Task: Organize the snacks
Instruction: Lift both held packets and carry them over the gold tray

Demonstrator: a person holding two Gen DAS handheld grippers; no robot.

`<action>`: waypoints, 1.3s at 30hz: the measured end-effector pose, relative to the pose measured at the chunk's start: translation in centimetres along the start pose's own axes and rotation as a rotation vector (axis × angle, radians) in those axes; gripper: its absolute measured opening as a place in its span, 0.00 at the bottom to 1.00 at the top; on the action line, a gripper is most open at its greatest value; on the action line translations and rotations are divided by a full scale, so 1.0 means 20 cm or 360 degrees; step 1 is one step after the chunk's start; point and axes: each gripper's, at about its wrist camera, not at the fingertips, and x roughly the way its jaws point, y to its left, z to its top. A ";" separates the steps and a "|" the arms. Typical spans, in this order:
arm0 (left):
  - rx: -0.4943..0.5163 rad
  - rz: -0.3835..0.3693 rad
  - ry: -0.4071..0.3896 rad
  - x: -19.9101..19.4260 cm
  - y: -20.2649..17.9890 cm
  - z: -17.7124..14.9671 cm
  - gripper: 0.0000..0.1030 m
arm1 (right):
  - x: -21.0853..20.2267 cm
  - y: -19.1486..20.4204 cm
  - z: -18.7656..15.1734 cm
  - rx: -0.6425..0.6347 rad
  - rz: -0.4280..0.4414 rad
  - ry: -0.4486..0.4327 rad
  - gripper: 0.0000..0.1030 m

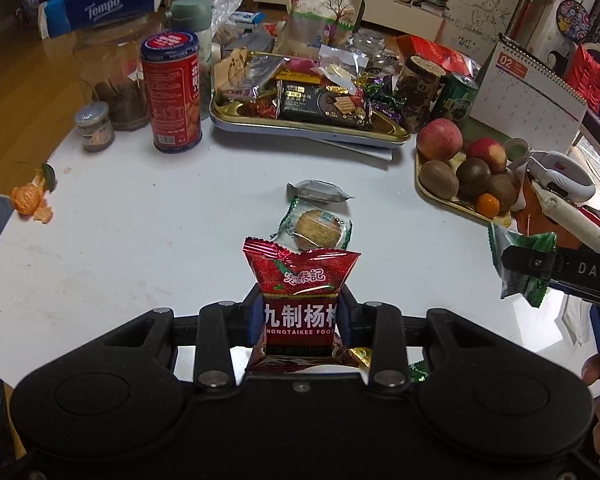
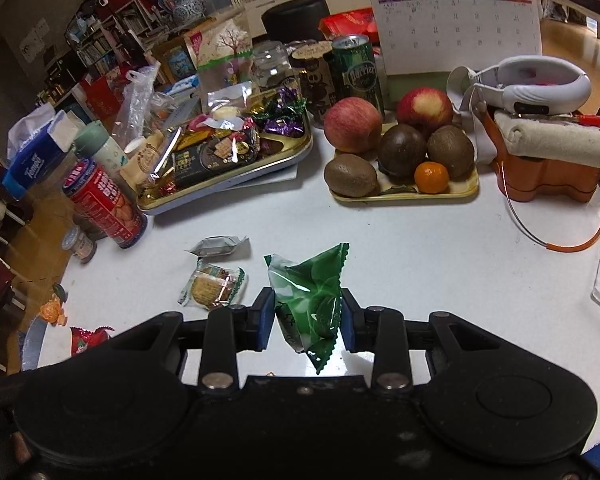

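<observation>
A red packet (image 1: 300, 304), printed "HONGTAIKEE FOOD" under large Chinese characters, is clamped between the closed-in fingers of the left gripper (image 1: 300, 320) and held above the white table (image 1: 140, 240). A green packet (image 2: 312, 300) is pinched in the right gripper (image 2: 309, 316), whose jaws are narrowed onto its sides; its print cannot be read. Just ahead on the table, a clear-wrapped biscuit (image 1: 316, 228) and a silver packet (image 1: 320, 192) are lying close together. Farther back, a gold tray (image 1: 308, 120) is heaped with sweets. "Tempo" is read on the blue tissue pack (image 1: 104, 0), "Perrier" on the green can (image 2: 358, 74), and "02" on the calendar (image 2: 456, 20). Bare tabletop is left between the packets and the tray; the left edge is marked by orange peel (image 1: 30, 200).
</observation>
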 end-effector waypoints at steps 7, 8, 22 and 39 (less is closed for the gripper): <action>-0.0038 0.0028 -0.0086 -0.19 0.07 -0.21 0.42 | -0.29 0.03 -0.25 -0.0116 0.0006 -0.0252 0.34; -0.0039 0.0028 -0.0088 -0.20 0.08 -0.24 0.42 | -0.32 0.03 -0.31 -0.0121 0.0010 -0.0263 0.34; 0.0003 0.0156 -0.0007 -0.32 0.10 -0.72 0.42 | -0.63 0.00 -0.96 -0.0027 0.0090 -0.0240 0.34; 0.0234 0.0187 -0.0099 -0.39 -0.03 -0.94 0.43 | -0.81 0.03 -1.22 0.0034 0.0134 -0.0405 0.35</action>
